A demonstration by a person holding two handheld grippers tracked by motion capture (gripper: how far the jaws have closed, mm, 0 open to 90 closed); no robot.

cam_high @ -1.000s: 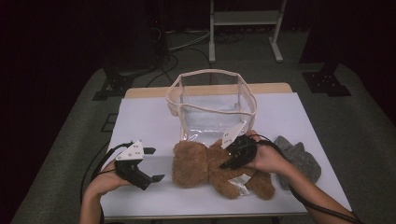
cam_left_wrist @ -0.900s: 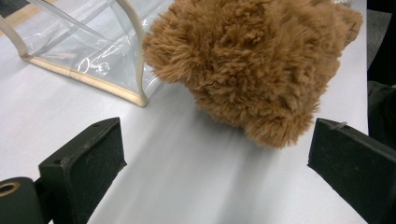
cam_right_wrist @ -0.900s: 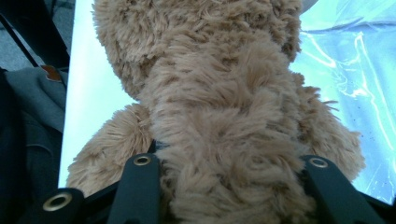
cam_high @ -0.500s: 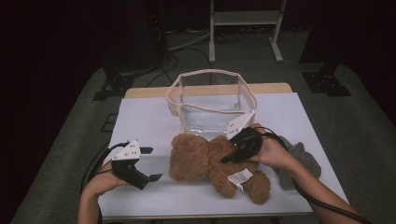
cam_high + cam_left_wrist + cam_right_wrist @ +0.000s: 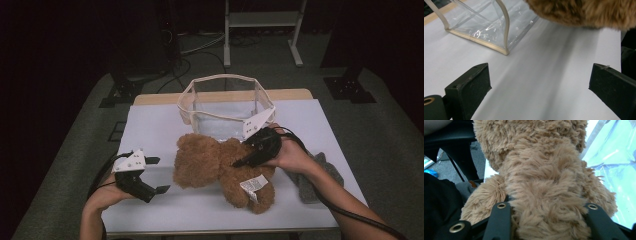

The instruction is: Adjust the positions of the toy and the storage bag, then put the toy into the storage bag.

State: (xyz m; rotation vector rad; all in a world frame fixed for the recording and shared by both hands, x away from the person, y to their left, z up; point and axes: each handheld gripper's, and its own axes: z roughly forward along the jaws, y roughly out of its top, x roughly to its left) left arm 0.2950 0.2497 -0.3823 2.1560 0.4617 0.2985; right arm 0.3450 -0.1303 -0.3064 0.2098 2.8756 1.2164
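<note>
A brown teddy bear (image 5: 215,167) lies across the middle of the white table (image 5: 150,125), with a white tag (image 5: 253,184) on its lower part. My right gripper (image 5: 248,154) is shut on the bear's body from the right. In the right gripper view its black jaws press into the fur of the bear (image 5: 541,170) on both sides at my right gripper (image 5: 546,213). My left gripper (image 5: 156,175) stands open left of the bear, apart from it. Nothing sits between the wide jaws of my left gripper (image 5: 539,82), and the bear's fur (image 5: 584,12) shows at the top.
A clear plastic bag (image 5: 225,102) with a beige rim stands open just behind the bear; its corner (image 5: 486,25) is close ahead of the left gripper. A grey soft item (image 5: 320,175) lies at the table's right edge under the right forearm. Dark floor and stands surround the table.
The right gripper has risen with the bear in it, and the bear has lifted and shifted slightly toward the bag. The left gripper has stayed where it was.
</note>
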